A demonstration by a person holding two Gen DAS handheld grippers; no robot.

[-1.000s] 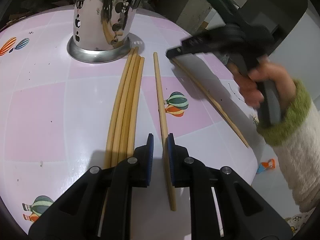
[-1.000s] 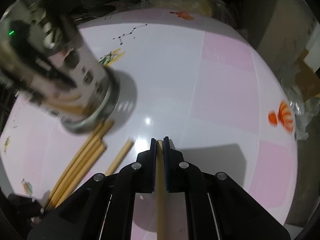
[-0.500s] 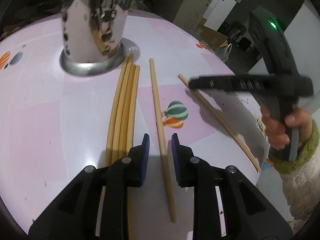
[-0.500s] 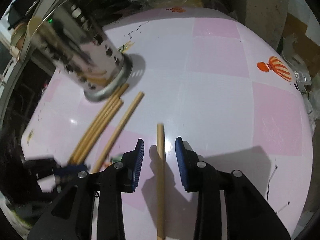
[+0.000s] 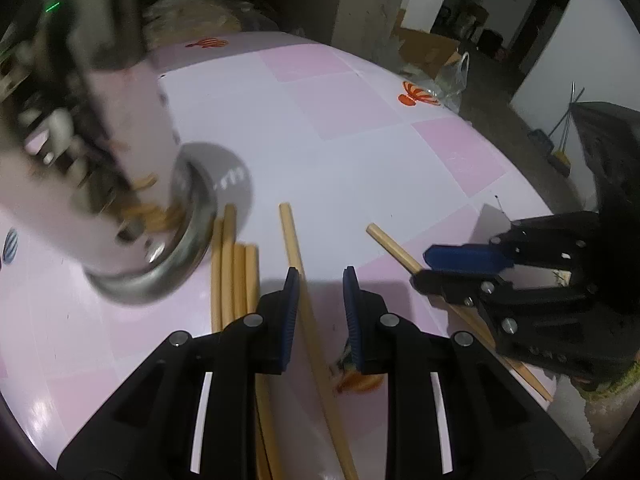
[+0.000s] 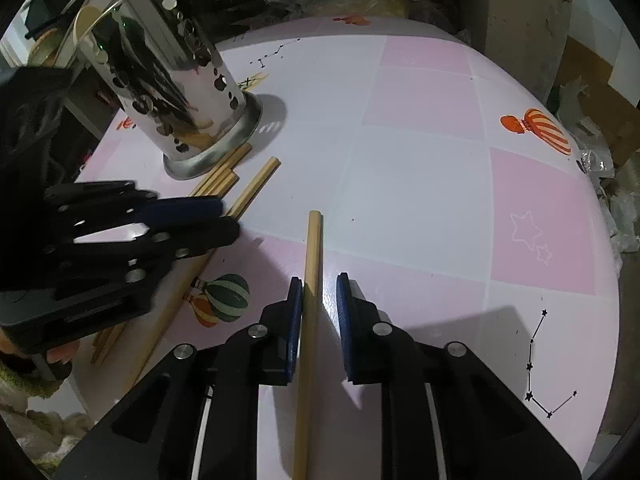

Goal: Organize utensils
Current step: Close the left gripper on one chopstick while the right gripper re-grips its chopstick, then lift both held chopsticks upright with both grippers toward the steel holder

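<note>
Desk (image 6: 420, 184): a round top in a pink and white check with balloon and star prints is carrying everything here.

Holder (image 6: 172, 80): a shiny metal cup with punched holes is standing upright on its flared base at the far left side of the desk (blurred in the left wrist view), with some sticks showing through the holes.

Bundle of chopsticks (image 5: 234, 276): four wooden sticks are lying side by side on the desk, their far ends touching or just short of the holder's base.

Single chopstick (image 5: 294, 248): it is lying flat just right of the bundle, running back between the left jaws.

Left gripper (image 5: 320, 292): its jaws are standing partly open and straddling the single chopstick; the stick is sitting against the left blue pad while the right pad is clear of it, so nothing is clamped.

Second chopstick (image 6: 314, 248): it is lying alone on the desk, well right of the others, pointing away from the right wrist camera.

Right gripper (image 6: 319, 300): its jaws have just been closing yet are showing a gap; the second chopstick is lying between them, next to the left pad, with the right pad apart from it.

In the way: the left gripper is covering the near half of the bundle as seen from the right wrist.

Surroundings: cardboard boxes (image 5: 428, 46) and plastic bags are lying on the floor beyond the desk.
</note>
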